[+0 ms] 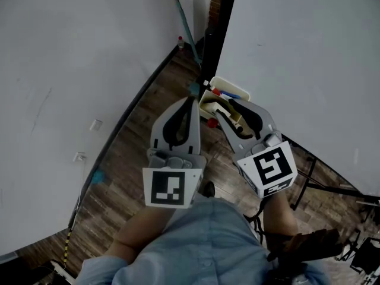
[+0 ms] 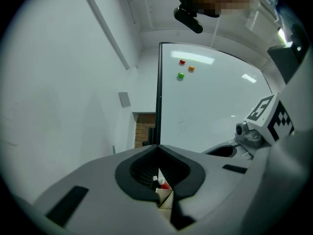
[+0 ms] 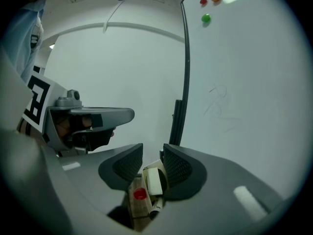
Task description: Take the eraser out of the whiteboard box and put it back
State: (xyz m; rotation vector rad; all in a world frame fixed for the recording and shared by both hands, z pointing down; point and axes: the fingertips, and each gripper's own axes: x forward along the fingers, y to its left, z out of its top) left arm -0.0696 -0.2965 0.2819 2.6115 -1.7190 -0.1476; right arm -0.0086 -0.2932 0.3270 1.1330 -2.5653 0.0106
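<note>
Eraser, a pale block, appears to stand on end inside the whiteboard box, among the pens and just beside a red pen cap. The box hangs at the edge of the whiteboard, against the dark post of its frame, well above the wooden floor. Nothing lies under the box to rest a tool on, so both tools reach out to it in the air.

The right hand-held gripper has its jaws apart, one on each side of the eraser. The pads do not look pressed against the block. With the jaws this wide and the block down among the pens, I judge that the box carries the eraser, not the gripper.

The left hand-held gripper has its jaws together at the tips, with nothing clamped between them. Only the box and the red cap show through the hollow behind the tips. It hovers just beside the box on the side away from the whiteboard, and does not seem to touch it. It is probably kept close to steady the box if the eraser drags on it.
</note>
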